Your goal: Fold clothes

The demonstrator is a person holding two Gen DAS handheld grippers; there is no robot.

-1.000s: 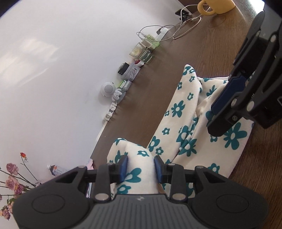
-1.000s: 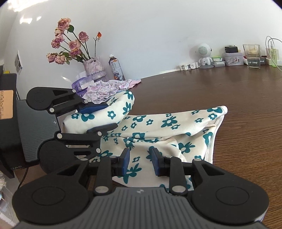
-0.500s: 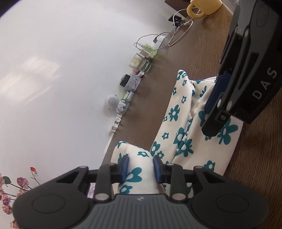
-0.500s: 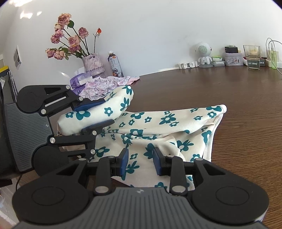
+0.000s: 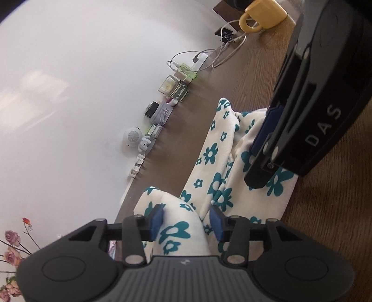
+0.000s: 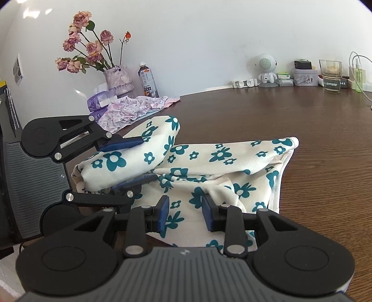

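Note:
A cream cloth with teal flowers (image 6: 232,158) lies bunched on the brown table (image 6: 290,111). My left gripper (image 5: 186,220) straddles a rolled fold of it (image 5: 176,223), and its blue pads have spread off the cloth. From the right wrist view the left gripper (image 6: 139,162) stands on its side, one finger above and one below that roll. My right gripper (image 6: 186,211) sits low over the cloth's near edge, pads apart, with cloth lying between them. In the left wrist view the right gripper (image 5: 258,160) looms over the cloth (image 5: 216,162).
A pink patterned garment (image 6: 130,109), a tissue pack (image 6: 100,100), a vase of roses (image 6: 118,79) and a bottle (image 6: 147,79) stand at the back left. A small speaker (image 6: 266,67), a glass (image 6: 330,74), cables (image 5: 209,58) and a yellow mug (image 5: 265,14) line the wall.
The pads of both grippers have spread wider around the cloth. The right gripper has come closer to the left one, and the held roll has sunk toward the table.

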